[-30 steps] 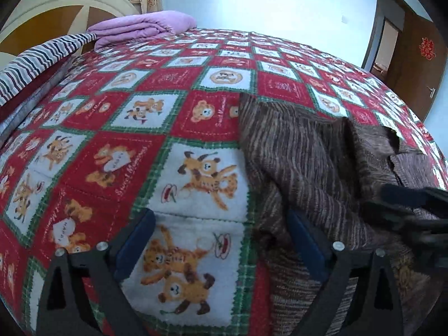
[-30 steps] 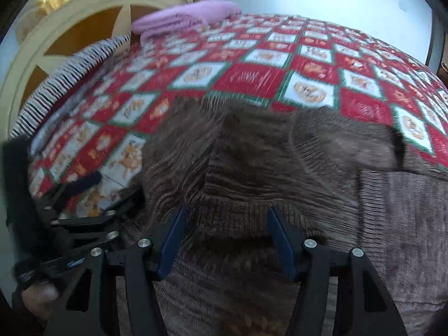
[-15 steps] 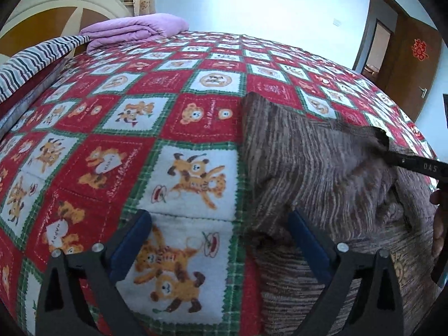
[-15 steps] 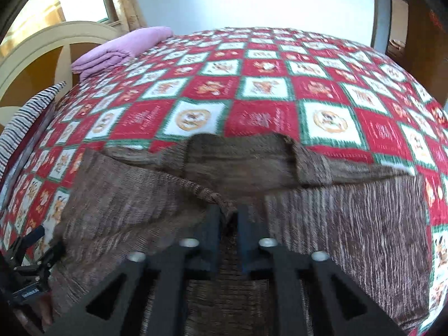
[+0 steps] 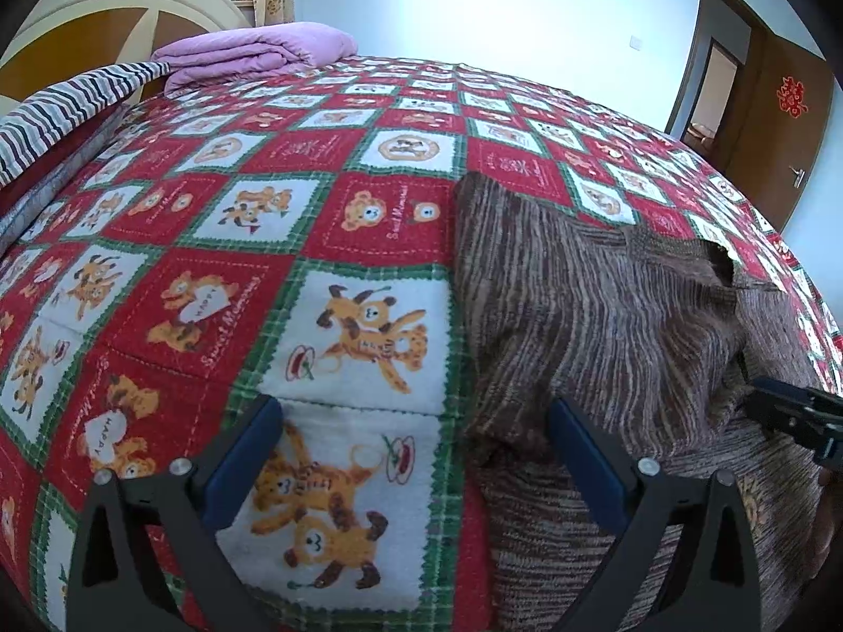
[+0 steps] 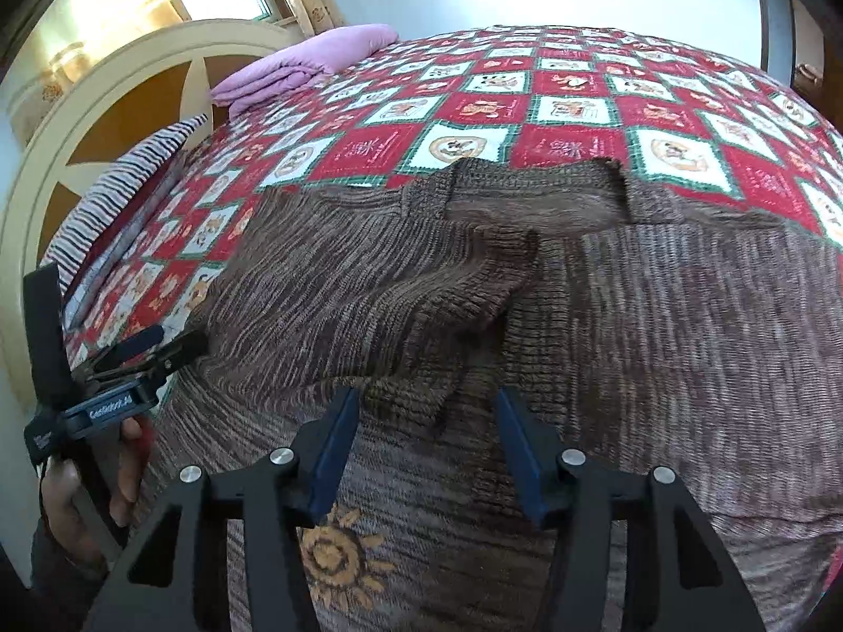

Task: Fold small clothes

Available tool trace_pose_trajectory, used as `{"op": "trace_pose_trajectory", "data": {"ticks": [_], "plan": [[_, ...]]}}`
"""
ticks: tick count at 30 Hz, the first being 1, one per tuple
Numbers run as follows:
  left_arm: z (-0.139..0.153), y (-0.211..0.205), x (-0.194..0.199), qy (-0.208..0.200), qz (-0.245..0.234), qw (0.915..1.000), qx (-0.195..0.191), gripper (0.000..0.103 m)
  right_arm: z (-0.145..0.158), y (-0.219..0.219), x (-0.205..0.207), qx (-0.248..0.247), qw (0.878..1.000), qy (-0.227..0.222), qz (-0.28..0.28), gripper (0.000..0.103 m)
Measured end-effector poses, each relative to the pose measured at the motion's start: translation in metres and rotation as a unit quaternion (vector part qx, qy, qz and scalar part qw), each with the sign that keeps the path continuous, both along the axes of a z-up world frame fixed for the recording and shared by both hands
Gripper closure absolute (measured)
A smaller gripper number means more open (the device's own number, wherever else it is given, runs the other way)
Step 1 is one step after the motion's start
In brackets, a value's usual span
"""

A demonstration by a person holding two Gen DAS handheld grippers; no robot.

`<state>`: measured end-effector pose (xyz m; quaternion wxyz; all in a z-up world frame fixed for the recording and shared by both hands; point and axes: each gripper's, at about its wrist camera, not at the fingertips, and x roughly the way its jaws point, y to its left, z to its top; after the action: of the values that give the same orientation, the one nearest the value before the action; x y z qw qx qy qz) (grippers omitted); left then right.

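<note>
Lying flat on the bed (image 5: 211, 284): brown knit sweater (image 6: 658, 316), spread over the red, white and green bear-print quilt, neckline toward the far side. One sleeve (image 6: 379, 289) folded across the front, its cuff end just ahead of the right gripper (image 6: 427, 421). Orange sun motif on the sweater front, directly beneath that gripper.

Right gripper: jaws partly apart and opening, above the sweater, sleeve edge between them but not pressed by the pads.

Left gripper (image 5: 416, 447): jaws wide, nothing gripped; one finger over the quilt, the other over the sweater's side edge. Held by a hand (image 6: 79, 495) at the left edge of the right wrist view.

No containers visible. Folded purple blanket (image 5: 253, 52) and striped cloth (image 5: 68, 105) near the headboard (image 6: 105, 121), well apart from the sweater.
</note>
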<state>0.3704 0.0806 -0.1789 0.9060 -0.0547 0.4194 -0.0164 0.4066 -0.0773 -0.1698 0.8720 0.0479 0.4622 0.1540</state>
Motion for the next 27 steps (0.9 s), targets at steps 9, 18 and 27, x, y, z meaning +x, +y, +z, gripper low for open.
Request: {"op": "trace_pose_trajectory", "data": {"ticks": [9, 18, 27], "plan": [[0.0, 0.003, -0.001, -0.001, 0.0, 0.9999, -0.01, 0.0, -0.001, 0.016, -0.009, -0.062, 0.997, -0.019, 0.046, 0.097], [0.002, 0.01, -0.002, -0.007, 0.01, 0.9992, -0.038, 0.0, 0.051, 0.013, -0.041, -0.145, 0.98, -0.122, 0.056, 0.097], [0.002, 0.006, -0.003, -0.005, 0.002, 0.9997, -0.024, 0.0, 0.0, 0.001, -0.048, -0.182, 0.979, -0.025, 0.086, 0.095]]}}
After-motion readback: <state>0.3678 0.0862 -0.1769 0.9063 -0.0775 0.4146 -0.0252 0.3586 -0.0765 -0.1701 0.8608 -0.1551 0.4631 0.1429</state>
